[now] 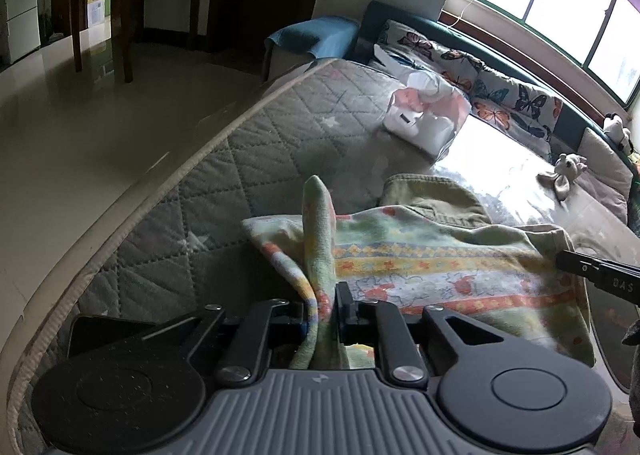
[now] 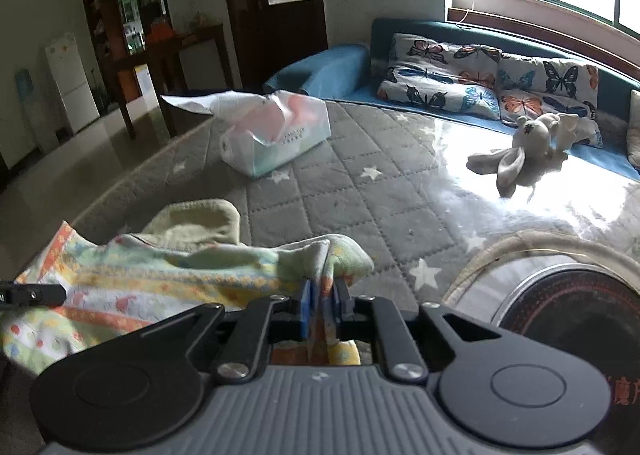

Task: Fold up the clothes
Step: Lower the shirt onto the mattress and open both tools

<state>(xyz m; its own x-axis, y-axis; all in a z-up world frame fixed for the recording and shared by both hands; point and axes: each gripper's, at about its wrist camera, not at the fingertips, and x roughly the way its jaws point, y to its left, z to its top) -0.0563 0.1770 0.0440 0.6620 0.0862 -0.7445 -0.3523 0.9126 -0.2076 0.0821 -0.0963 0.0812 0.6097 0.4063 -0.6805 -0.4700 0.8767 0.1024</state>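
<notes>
A grey quilted bed (image 1: 248,135) with white stars fills both views; its piped edge curves along the left, with bare floor (image 1: 80,115) beyond. Butterfly pillows (image 2: 480,75) line the far side under the window. A patterned, striped cloth (image 1: 440,267) lies on the near part of the bed, stretched between both grippers. The left gripper (image 1: 324,307) has its fingers closed on a raised fold of the cloth. The right gripper (image 2: 322,307) likewise pinches another bunched corner. A plastic bag (image 2: 276,135) and a plush rabbit (image 2: 524,147) sit well apart, farther up the bed.
</notes>
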